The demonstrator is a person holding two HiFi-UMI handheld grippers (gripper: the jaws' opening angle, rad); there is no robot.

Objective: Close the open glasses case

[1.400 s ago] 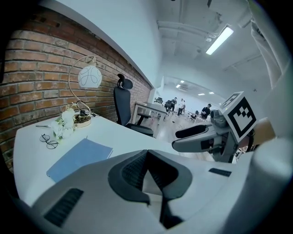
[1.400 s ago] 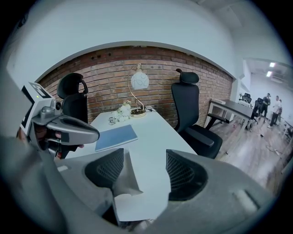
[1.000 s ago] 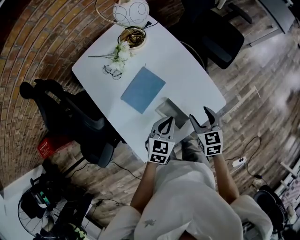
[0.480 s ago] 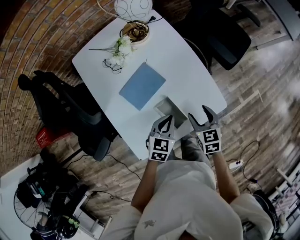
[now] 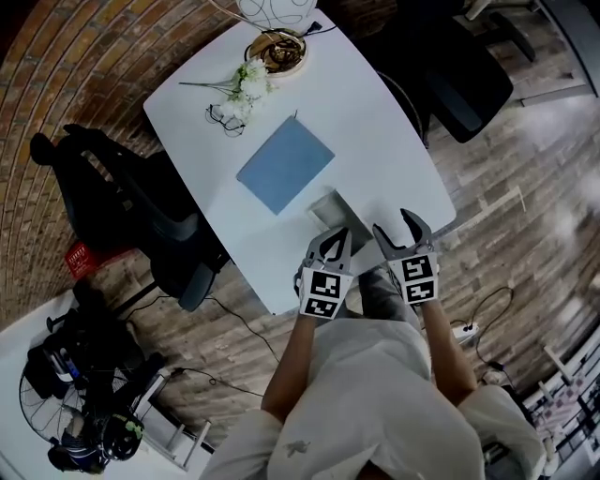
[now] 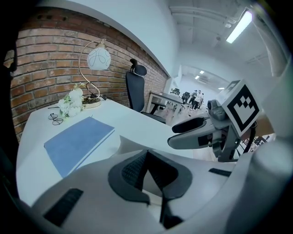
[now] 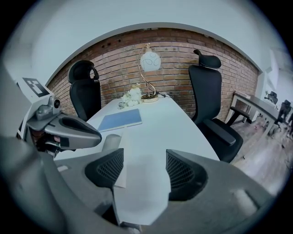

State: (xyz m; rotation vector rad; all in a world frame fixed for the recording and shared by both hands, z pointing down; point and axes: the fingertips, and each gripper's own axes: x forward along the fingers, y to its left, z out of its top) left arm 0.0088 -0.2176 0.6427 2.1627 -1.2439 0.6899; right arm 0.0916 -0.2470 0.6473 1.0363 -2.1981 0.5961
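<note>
**A:** Near the front edge of the bench [image 5: 375, 131], what lies by the person?

**B:** The glasses case [image 5: 333, 211], grey, its lid standing up. It sits just ahead of both claws, between them and the blue notebook [image 5: 285, 165].

**A:** And the left claw [image 5: 339, 236]?

**B:** Clenched, the tips meeting with nothing caught between them. It points at the case's near end. Whether it touches the case I can't tell.

**A:** The right claw [image 5: 395, 227]?

**B:** Released, jaws spread wide over bare bench, just to the right of the case. Nothing is between them.

**A:** What's at the far end?

**B:** White flowers [image 5: 246, 86] with a pair of spectacles [image 5: 223, 120] beside them, and a lamp [image 5: 275, 9] with a round shade and gold base behind. They are well apart from the case. A black office chair [image 5: 141, 211] stands on the left side, another chair [image 5: 459, 80] on the right.
</note>
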